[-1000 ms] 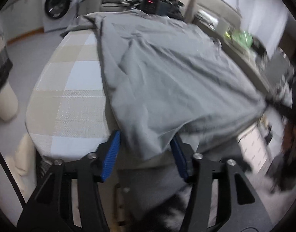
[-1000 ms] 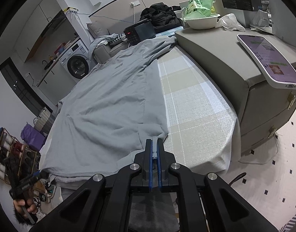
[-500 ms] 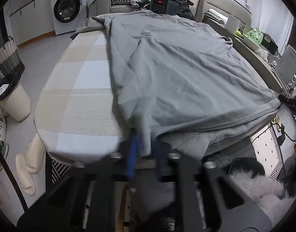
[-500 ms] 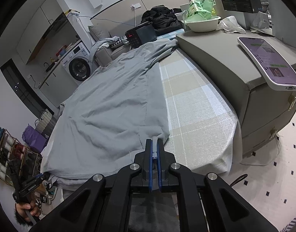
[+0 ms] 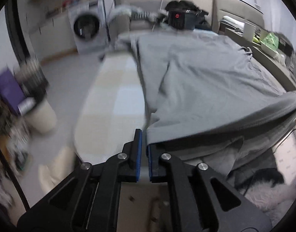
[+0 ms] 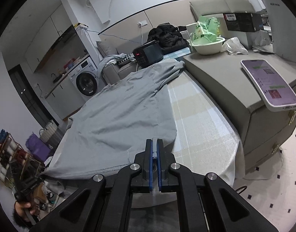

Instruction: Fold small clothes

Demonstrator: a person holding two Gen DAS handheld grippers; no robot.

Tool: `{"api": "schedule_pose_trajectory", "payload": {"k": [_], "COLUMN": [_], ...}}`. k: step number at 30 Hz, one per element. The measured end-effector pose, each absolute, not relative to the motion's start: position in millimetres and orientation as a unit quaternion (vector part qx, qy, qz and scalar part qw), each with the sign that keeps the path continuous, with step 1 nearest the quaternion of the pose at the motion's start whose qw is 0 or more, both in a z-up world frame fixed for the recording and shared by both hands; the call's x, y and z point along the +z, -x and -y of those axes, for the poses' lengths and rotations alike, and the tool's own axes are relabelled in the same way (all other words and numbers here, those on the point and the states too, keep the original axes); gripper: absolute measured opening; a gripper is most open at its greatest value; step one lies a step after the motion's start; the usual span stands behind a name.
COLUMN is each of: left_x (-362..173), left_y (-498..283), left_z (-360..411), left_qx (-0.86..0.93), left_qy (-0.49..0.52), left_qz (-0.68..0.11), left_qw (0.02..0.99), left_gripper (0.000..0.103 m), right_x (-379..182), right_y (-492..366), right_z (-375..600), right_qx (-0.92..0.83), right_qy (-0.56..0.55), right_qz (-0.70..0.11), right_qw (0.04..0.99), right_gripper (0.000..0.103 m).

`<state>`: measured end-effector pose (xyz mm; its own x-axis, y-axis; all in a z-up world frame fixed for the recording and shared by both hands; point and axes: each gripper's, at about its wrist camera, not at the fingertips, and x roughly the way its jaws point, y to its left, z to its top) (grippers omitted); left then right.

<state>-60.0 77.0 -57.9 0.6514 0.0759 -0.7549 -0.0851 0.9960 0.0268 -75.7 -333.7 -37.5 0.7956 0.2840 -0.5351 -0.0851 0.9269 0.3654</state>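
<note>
Left gripper (image 5: pixel 144 139): at the near left hem corner of the shirt (image 5: pixel 206 81); its jaws are opening by a narrow slit, with the hem corner lying against the right pad (image 5: pixel 149 152), and the frames do not settle whether cloth is still pinched. The same gripper shows at far left in the right wrist view (image 6: pixel 34 179), held in a hand (image 6: pixel 22 209), the hem drawn taut to it. Table (image 6: pixel 202 135): long, rounded at the near end, under a pale checked cover, bare in strips to the left and right of the shirt. Shirt (image 6: pixel 128 116): grey, spread flat on the table, long axis running along the table's length; hem at the near end, collar and small chest print at the far end, one sleeve bunched at the far right corner beside the cabinet (image 6: pixel 225 77). The hem is lifted off the near table edge and stretched between the two grippers. Right gripper (image 6: pixel 154 145): at the near right hem corner, pads pressed together on the grey cloth. Phone (image 6: pixel 269 86): screen lit, lying on the cabinet, its near end overhanging the edge. Washer (image 6: pixel 86 81): against the far left wall, well beyond the table.
</note>
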Motion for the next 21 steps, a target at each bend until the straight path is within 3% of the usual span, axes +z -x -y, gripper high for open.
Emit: {"api": "schedule_pose_trajectory", "payload": {"k": [2,6,9,10,11,12,14,17,21], "left_x": [-69,-75,-75,-74,-72,-68,-52,-14,33], "left_y": [58,60,62,62,61,59,54,52,69], "left_z": [-84,-101,-120,-126,-132,-133,-128,-117,-90], "left_qx": [0.04,0.047,0.04,0.037,0.035,0.03,0.021,0.016,0.05], "left_qy": [0.025,0.084,0.151,0.175,0.199,0.203,0.188,0.14,0.006], "left_qz": [-0.431,-0.437,-0.437,-0.433,-0.421,-0.415,-0.394,-0.346,-0.271], "left_qw": [0.901,0.894,0.886,0.883,0.884,0.887,0.9,0.928,0.961], "left_gripper": [0.008,0.029,0.033,0.032,0.023,0.008,0.0,0.0,0.001], "right_x": [-36,-28,-20,-18,-17,-18,-20,-23,-25], "right_y": [77,81,85,85,85,85,82,79,79], "right_z": [333,334,334,334,333,333,331,334,338], "right_qx": [0.098,0.101,0.104,0.105,0.105,0.108,0.109,0.104,0.103], "right_qy": [-0.163,-0.172,-0.172,-0.172,-0.171,-0.172,-0.174,-0.183,-0.186], "right_qz": [-0.3,-0.279,-0.26,-0.258,-0.256,-0.256,-0.259,-0.263,-0.265], "right_qw": [0.935,0.939,0.944,0.945,0.946,0.945,0.944,0.942,0.94], "right_gripper": [0.003,0.003,0.003,0.003,0.003,0.003,0.003,0.003,0.003]}}
